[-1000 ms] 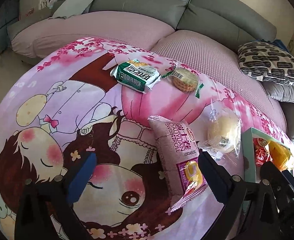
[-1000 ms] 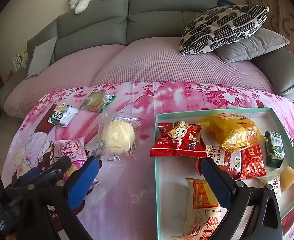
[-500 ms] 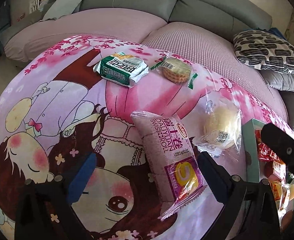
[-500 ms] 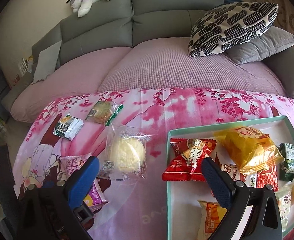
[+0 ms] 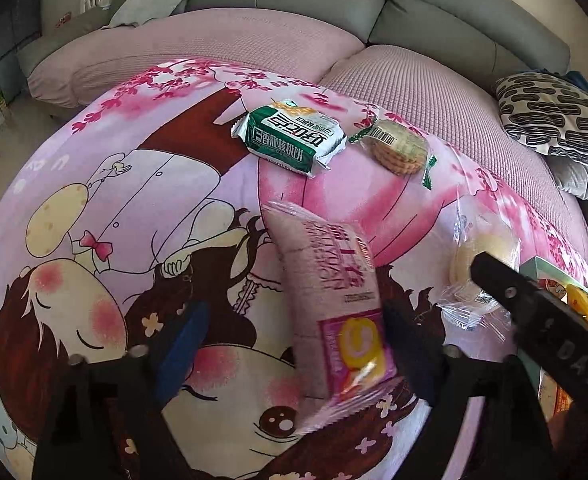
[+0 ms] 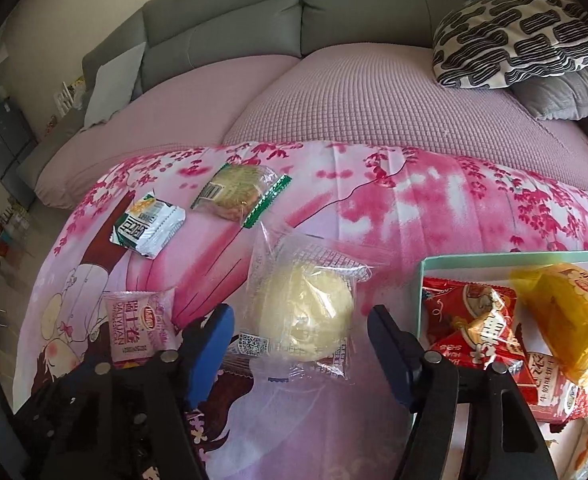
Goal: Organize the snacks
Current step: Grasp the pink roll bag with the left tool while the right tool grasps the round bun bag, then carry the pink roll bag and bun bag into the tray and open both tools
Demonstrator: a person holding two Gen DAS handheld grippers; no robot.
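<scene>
A: Item one, left gripper (image 5: 294, 344)?
B: Fingers spread wide, grasping nothing. The pink Swiss roll packet (image 5: 333, 300) lies between them on the cartoon-print cloth (image 5: 134, 208), close to the right finger; contact cannot be told.

A: Item two, right gripper (image 6: 299, 344)?
B: Fingers released, either side of the clear-wrapped pale bun (image 6: 301, 320), not touching it.

A: Loose stock, far side?
B: Green-and-white walnut biscuit packet (image 5: 292, 140); just beside it on the right, a round cookie in clear wrap (image 5: 397, 146).

A: Boxed stock?
B: Teal box (image 6: 423, 280), near right of the bun. Inside: red snack packet (image 6: 469, 316), yellow-wrapped cake (image 6: 565, 320), further packets partly out of view.

A: Surroundings?
B: Grey sofa (image 6: 254, 12), patterned cushion (image 6: 513, 36).
</scene>
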